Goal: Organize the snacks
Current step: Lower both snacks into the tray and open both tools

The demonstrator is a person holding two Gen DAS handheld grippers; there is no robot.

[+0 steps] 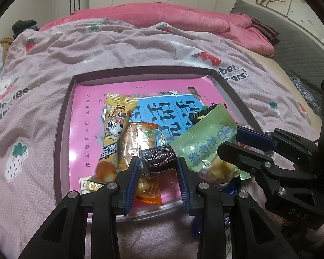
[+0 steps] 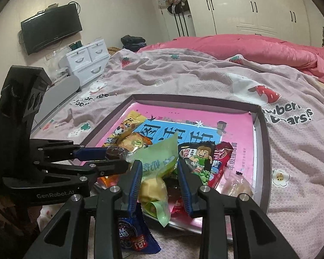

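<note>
Left wrist: left gripper [image 1: 157,164] jaws pinching dark wrapped candy [image 1: 158,161]; right gripper [image 2: 159,172] jaws pinching green packet [image 2: 159,159].

Pale green packet [image 2: 159,157], dark brown candy [image 1: 158,158], pink tray [image 1: 60,116] liner (strawberry-print bedspread [image 1: 127,47]).

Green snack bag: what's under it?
Under the green snack bag, a cartoon-print packet and the pink box floor show at its edges. Anything directly beneath stays hidden.

A tray [image 1: 61,116] is set on a blanket [image 1: 118,47] on a bed. Snack packets [image 1: 138,142] are piled in its near part, a quilt [image 1: 162,15] is heaped behind, and a wardrobe [image 2: 248,6] stands beyond.
</note>
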